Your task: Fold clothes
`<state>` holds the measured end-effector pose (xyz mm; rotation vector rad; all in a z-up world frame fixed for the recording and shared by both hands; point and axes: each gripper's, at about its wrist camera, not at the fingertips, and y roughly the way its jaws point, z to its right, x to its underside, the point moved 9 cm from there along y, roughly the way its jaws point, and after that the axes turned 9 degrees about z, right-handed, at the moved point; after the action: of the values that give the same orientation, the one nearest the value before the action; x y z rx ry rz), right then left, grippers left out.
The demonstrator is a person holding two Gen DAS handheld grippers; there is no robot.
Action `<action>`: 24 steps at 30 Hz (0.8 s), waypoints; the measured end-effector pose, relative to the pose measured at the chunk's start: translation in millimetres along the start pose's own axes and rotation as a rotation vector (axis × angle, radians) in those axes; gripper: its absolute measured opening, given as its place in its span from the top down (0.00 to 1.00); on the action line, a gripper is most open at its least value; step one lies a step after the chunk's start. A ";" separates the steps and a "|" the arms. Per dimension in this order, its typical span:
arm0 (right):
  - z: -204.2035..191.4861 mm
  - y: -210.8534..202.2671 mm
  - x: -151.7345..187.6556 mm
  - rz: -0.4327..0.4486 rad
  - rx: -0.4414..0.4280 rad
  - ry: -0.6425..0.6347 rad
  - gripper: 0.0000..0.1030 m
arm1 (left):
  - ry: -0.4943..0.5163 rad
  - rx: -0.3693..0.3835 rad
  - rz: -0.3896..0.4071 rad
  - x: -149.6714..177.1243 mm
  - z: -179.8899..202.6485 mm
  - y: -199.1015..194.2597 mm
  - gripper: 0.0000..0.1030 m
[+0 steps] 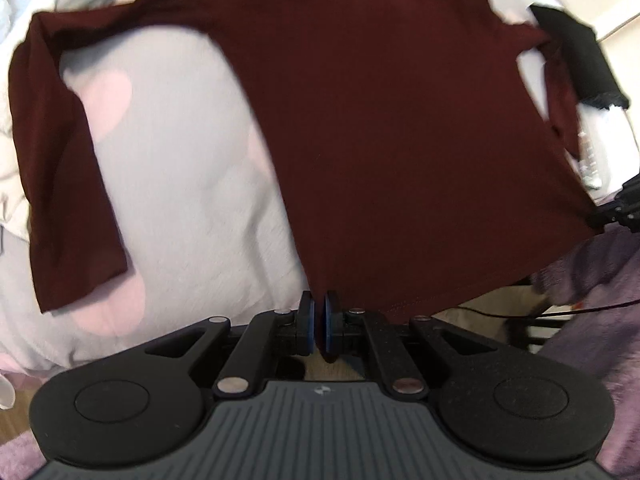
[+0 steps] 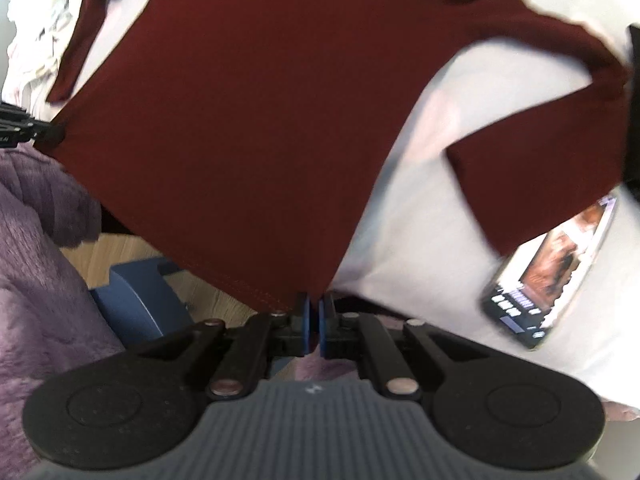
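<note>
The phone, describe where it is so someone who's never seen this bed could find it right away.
Start at the pale bedsheet with the maroon shirt spread over it. Follow the shirt's sleeve on the right of the right wrist view down to its cuff; the phone lies on the sheet just below it. It is the only hard, glossy thing there, with a lit screen.

The maroon shirt (image 1: 380, 140) is a thin matt knit cloth with a stitched hem. Under it the bedsheet (image 1: 192, 200) is a pale, soft, finely textured fabric. A purple blanket (image 2: 36, 280) looks fuzzy and plush. The left gripper (image 1: 319, 320) and right gripper (image 2: 314, 320) are matt black grainy plastic with shiny metal pins. The phone (image 2: 552, 272) has a glossy screen. The floor (image 2: 120, 248) looks like pale wood.
</note>
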<state>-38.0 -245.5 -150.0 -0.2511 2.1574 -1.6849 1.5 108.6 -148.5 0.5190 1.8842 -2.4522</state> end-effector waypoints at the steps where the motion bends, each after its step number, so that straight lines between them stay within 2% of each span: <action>1: -0.4 6.2 1.1 -0.003 0.001 0.001 0.95 | -0.008 0.001 -0.006 1.2 -1.8 2.3 0.97; 4: 4.5 11.9 -0.7 0.002 -0.010 0.025 0.94 | -0.005 -0.012 -0.013 1.1 -4.4 5.4 0.96; 5: 6.3 13.3 -1.5 0.004 -0.014 0.034 0.90 | 0.004 -0.018 -0.006 -0.2 -2.8 4.0 0.96; 8: 11.6 10.6 -2.2 0.010 -0.015 0.057 0.88 | -0.011 -0.007 0.007 -5.1 -0.8 0.4 0.92; 9: 13.0 8.6 -3.3 0.016 -0.012 0.061 0.81 | -0.018 -0.002 0.020 -7.3 -0.8 -1.0 0.90; 11: 15.6 4.1 -6.2 0.032 -0.003 0.063 0.76 | -0.025 0.010 0.059 -13.2 0.9 -4.8 0.89; 14: 26.2 -10.9 -18.7 0.088 0.024 0.062 0.76 | -0.014 0.031 0.145 -31.1 10.1 -17.9 0.89; 18: 59.0 -36.3 -44.9 0.191 0.087 0.094 0.75 | -0.006 0.058 0.237 -61.2 28.9 -25.9 0.89; 24: 104.0 -52.3 -77.9 0.268 0.182 0.110 0.75 | 0.031 0.181 0.319 -101.4 81.7 -26.6 0.89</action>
<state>70.2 -322.7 -105.7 0.1776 1.9905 -1.7562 71.1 19.4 -78.6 0.7978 1.4586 -2.4198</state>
